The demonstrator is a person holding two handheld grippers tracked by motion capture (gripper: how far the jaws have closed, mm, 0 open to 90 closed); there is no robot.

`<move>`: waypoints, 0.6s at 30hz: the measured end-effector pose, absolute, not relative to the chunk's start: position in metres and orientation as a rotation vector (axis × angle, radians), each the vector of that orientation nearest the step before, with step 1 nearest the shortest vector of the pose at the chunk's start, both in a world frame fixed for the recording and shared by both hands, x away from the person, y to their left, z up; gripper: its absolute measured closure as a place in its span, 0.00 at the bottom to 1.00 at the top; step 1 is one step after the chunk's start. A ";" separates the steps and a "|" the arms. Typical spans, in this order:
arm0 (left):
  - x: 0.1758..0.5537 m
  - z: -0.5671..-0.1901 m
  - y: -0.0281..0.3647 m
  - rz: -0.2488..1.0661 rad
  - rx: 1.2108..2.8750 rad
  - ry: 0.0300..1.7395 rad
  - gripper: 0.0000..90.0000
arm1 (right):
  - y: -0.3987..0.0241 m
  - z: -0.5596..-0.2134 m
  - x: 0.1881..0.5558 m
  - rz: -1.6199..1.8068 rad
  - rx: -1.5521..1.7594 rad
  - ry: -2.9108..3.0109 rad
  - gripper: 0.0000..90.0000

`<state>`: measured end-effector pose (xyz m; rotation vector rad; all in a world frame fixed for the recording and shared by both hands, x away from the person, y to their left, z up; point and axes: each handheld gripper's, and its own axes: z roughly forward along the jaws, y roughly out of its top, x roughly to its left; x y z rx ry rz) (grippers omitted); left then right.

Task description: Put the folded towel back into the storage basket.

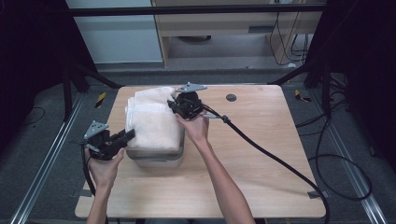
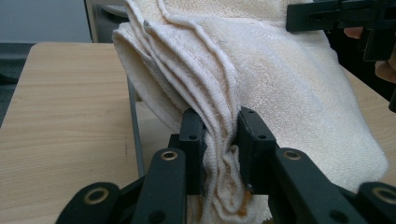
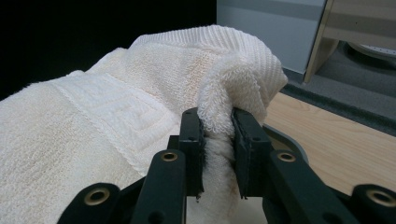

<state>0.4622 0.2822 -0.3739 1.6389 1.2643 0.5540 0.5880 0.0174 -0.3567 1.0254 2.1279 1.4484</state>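
A folded cream towel lies draped over a grey bin on the wooden table. My left gripper is at the towel's near left corner, shut on its layered hems. In the left gripper view the towel bunches between the gripper pads. My right gripper is at the far right corner, shut on a fold of the same towel. The right gripper view has that towel corner pinched in the gripper.
A round dark grommet is set in the table near its far edge. A thick black cable trails from the right gripper across the table's right side. Dark frame legs and cables stand on the floor around the table.
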 end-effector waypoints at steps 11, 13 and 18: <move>0.474 -0.391 0.282 0.539 1.680 1.303 0.81 | 0.024 -0.375 0.596 1.387 1.057 2.155 0.84; 0.476 -0.394 0.282 0.538 1.690 1.311 0.81 | 0.025 -0.379 0.597 1.370 1.053 2.163 0.84; 0.479 -0.399 0.281 0.545 1.707 1.323 0.81 | 0.028 -0.389 0.599 1.343 1.066 2.173 0.84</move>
